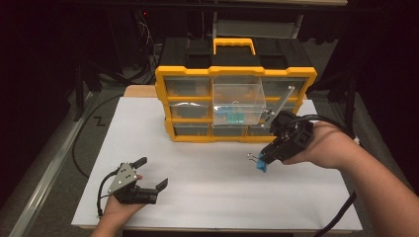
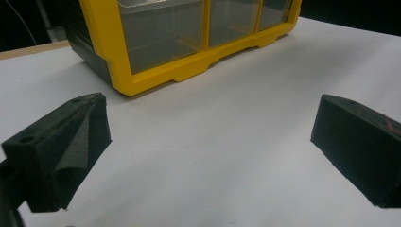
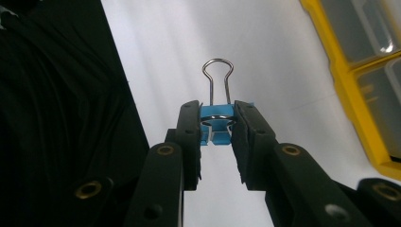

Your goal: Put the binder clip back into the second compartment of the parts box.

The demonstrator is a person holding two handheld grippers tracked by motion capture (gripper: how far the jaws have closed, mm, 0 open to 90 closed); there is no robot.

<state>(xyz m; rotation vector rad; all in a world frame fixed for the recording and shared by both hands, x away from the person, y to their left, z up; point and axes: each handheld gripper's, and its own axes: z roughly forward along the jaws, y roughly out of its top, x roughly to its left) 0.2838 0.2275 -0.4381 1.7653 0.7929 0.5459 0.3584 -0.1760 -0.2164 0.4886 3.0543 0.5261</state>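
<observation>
**Clip in hand, drawer waiting**

The right tool [image 1: 262, 160] hangs over the white tabletop [image 1: 207, 197], just near of the yellow cabinet [image 1: 236, 73], with its jaws clamped on a blue clip [image 3: 216, 124]. In the right gripper view the clip's blue body sits squeezed between the two pads and its wire loop sticks out past them, clear of the sheet. In the high view the same clip [image 1: 260, 163] shows as a small blue spot at the tip of the tool.

The middle drawer [image 1: 239, 102] of the cabinet is pulled out toward the near side, and something blue-green already lies in it. I judge the picking-up done and the carrying underway: what is left is to lift the clip over the drawer's near wall, let go, and likely push the drawer shut.

The left tool [image 1: 152, 173] rests low at the near left, jaws wide apart and holding nothing; in its own view its two pads [image 2: 66, 151] frame bare tabletop with the cabinet's bottom row beyond.

Room is generous. The stretch between the right tool and the drawer is open. The drawer's clear front wall is the edge to mind, along with the cabinet frame to its right.
</observation>
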